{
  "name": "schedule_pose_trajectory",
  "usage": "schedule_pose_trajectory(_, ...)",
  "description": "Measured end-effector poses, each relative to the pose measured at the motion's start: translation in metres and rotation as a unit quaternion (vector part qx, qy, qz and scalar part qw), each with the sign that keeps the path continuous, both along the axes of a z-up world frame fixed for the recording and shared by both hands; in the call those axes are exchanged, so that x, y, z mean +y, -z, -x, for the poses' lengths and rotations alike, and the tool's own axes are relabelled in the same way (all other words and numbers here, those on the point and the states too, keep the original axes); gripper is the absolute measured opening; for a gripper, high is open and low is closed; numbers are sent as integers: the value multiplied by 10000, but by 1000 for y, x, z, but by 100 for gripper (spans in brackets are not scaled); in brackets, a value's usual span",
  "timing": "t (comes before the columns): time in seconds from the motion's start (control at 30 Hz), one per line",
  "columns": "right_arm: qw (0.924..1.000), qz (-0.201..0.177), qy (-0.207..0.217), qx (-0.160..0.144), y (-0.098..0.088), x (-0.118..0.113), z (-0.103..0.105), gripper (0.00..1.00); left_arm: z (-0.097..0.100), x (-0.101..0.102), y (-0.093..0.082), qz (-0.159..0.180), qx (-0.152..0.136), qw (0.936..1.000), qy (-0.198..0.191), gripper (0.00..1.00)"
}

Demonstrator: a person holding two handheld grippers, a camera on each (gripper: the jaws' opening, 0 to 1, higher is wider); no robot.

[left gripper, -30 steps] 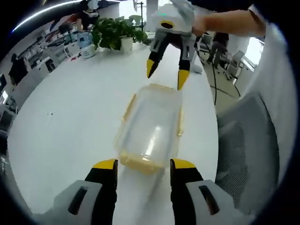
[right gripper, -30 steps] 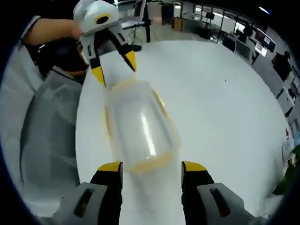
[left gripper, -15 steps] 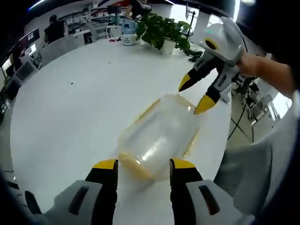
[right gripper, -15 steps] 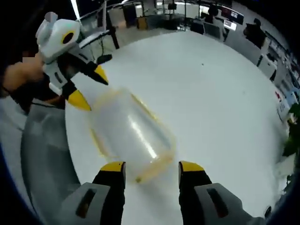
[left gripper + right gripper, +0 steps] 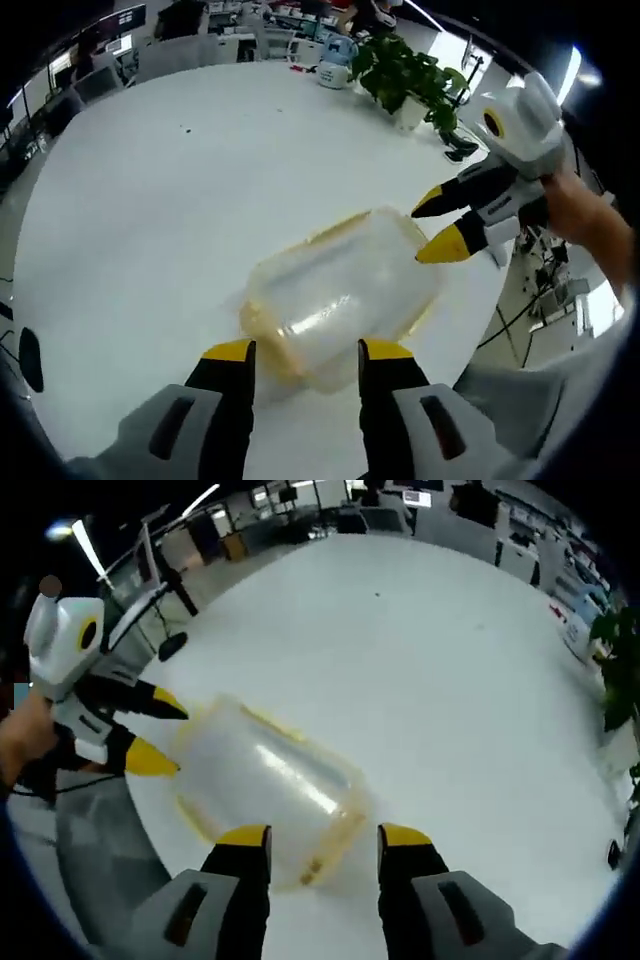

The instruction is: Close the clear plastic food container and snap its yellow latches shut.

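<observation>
- The left tongs [image 5: 305,350] stand with their yellow-tipped jaws apart, one to each side of the near end of the clear plastic food container [image 5: 335,295]. The tips lie just beside its yellow-edged rim; whether they touch it cannot be told.
- The right tongs [image 5: 322,837] are likewise spread, their two jaws bracketing the opposite end of that container [image 5: 262,790], close against it, with nothing clamped between them.
- In the left gripper view the right tongs [image 5: 442,228] come in from the right, held by a hand [image 5: 580,205]. Their yellow tips are parted and sit at the container's far end.
- In the right gripper view the left tongs [image 5: 160,735] come in from the left, also parted, tips just beside the container's far end.
- The container lies on its long side between the two tongs, resting on the white table [image 5: 170,190]. Its lid appears to be on, with yellow trim along the edges; the state of the latches cannot be told.
- Well beyond the left tongs, at the table's far edge, stands a potted plant [image 5: 405,75].
- Beyond the table is an office space with desks and chairs.
</observation>
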State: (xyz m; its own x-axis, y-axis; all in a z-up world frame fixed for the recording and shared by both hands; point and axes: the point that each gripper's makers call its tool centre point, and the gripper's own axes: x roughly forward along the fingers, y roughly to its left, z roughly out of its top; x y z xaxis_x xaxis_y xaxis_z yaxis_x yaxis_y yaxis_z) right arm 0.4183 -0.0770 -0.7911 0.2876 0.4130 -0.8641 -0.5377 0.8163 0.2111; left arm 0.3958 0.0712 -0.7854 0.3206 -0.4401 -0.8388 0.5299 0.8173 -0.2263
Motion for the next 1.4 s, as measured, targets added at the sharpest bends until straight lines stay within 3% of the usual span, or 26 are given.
schedule_pose_trajectory(0.57,9940,-505,742,620,8,6,6,39,0,-3,11,469,445,9969,-450,36)
schedule_pose_trajectory(0.93,9939,-513,714,666,9,9,8,36,1,-3,11,512,479,9968,-384,30)
schedule_pose_trajectory(1.0,9937,-688,597,656,7,15,7,33,0,-3,13,620,479,9957,-502,29)
schedule_pose_trajectory(1.03,9936,-503,744,692,6,9,4,33,1,-8,13,784,577,9940,-492,28)
schedule_pose_trajectory(1.07,9934,-557,763,655,4,13,-1,33,-1,-5,14,786,625,9929,-633,27)
schedule_pose_trajectory(1.13,9941,-496,693,666,6,14,1,33,0,-6,12,599,531,9958,-441,27)
schedule_pose_trajectory(1.4,9928,-577,808,674,7,10,9,33,0,-5,13,650,647,9948,-446,28)
